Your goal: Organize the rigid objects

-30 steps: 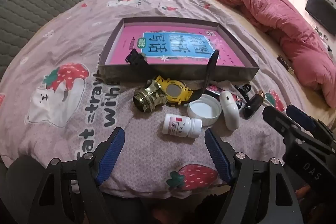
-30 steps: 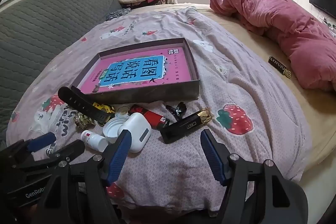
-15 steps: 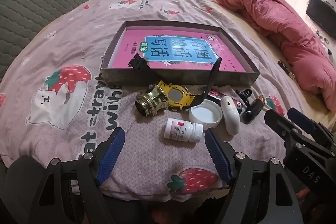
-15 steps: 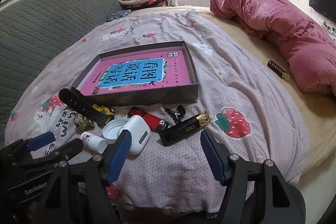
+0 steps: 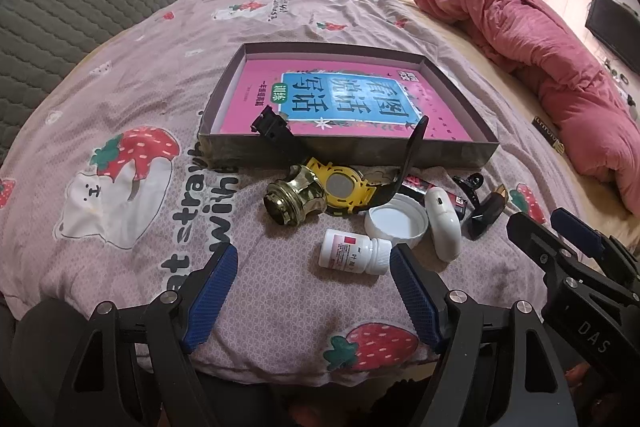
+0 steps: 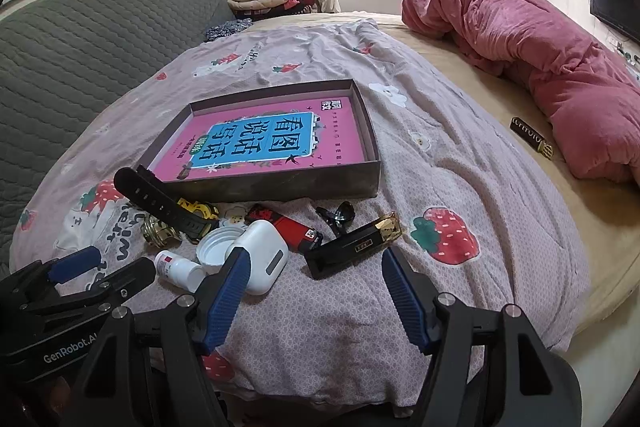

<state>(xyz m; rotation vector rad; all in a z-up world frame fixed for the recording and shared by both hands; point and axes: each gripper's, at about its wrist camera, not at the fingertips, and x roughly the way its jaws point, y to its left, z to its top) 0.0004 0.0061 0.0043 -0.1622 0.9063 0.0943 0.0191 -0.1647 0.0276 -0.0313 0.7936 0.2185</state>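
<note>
A shallow dark box [image 5: 348, 149] [image 6: 280, 187] lined with a pink book lies on the strawberry bedsheet. In front of it sits a cluster: white pill bottle [image 5: 354, 255] [image 6: 178, 269], white cap [image 5: 396, 221], white earbud case [image 5: 442, 223] [image 6: 266, 263], brass knob [image 5: 292, 199], yellow-and-black watch [image 5: 344, 185] [image 6: 160, 199], red lighter [image 6: 288, 227], black hair clip [image 6: 338, 215] and black-and-gold case [image 6: 354, 245]. My left gripper [image 5: 312, 261] is open just short of the pill bottle. My right gripper [image 6: 316, 259] is open, its fingers either side of the black-and-gold case's near end.
A pink quilt [image 5: 540, 39] is heaped along the right of the bed. A grey quilted backrest [image 6: 80, 47] rises on the left. A small dark bar with gold print [image 6: 532, 139] lies near the quilt. The bed's edge drops off just beneath both grippers.
Both views have tilted up a little and the cluster sits slightly lower in frame. No object has moved and both grippers stay open.
</note>
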